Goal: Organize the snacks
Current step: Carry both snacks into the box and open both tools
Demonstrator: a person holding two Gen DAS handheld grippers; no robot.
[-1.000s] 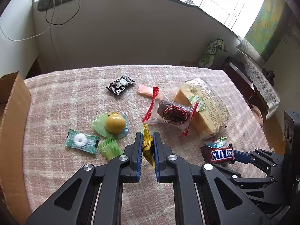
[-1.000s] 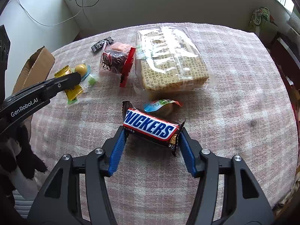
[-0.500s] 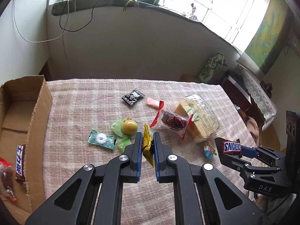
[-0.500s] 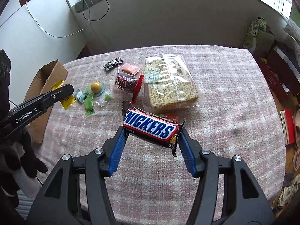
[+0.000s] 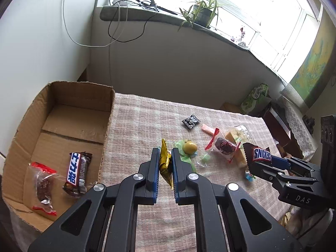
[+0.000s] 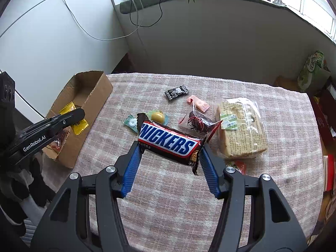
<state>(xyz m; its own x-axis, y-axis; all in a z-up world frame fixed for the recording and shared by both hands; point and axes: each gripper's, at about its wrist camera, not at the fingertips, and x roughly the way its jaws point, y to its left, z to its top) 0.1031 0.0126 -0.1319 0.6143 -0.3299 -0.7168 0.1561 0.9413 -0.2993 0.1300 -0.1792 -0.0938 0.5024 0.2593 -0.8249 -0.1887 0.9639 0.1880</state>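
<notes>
My left gripper [image 5: 166, 163] is clenched on a gold foil packet [image 5: 165, 166], which stands on edge between my blue fingers [image 5: 155, 168], off the counter [image 5: 142, 126] and just right of the cardboard box [image 5: 63, 113]. My right gripper [image 6: 169, 153] is grasping a Snickers bar [image 6: 168, 143] crosswise, one finger against each end of the wrapper, held in the air above the checked cloth.

The box sits at the left edge of the counter, open on top. Inside it lie a second chocolate bar [image 5: 77, 172] and a clear packet with red ends [image 5: 43, 185] holding something dark.

On the counter, right of the box, the other snacks are spread out: a small black sachet [image 6: 176, 92] at the far side, a pink sweet [image 6: 198, 104] just right of it, a yellow ball in a green wrapper [image 6: 157, 116], a mint in green film [image 6: 130, 122] to its left, a red-edged clear packet [image 6: 198, 121] with a dark cake, and a large clear pack of biscuits [image 6: 241, 126] furthest right. A small colourful sweet [image 6: 238, 164] lies near the biscuits, close to my right finger
</notes>
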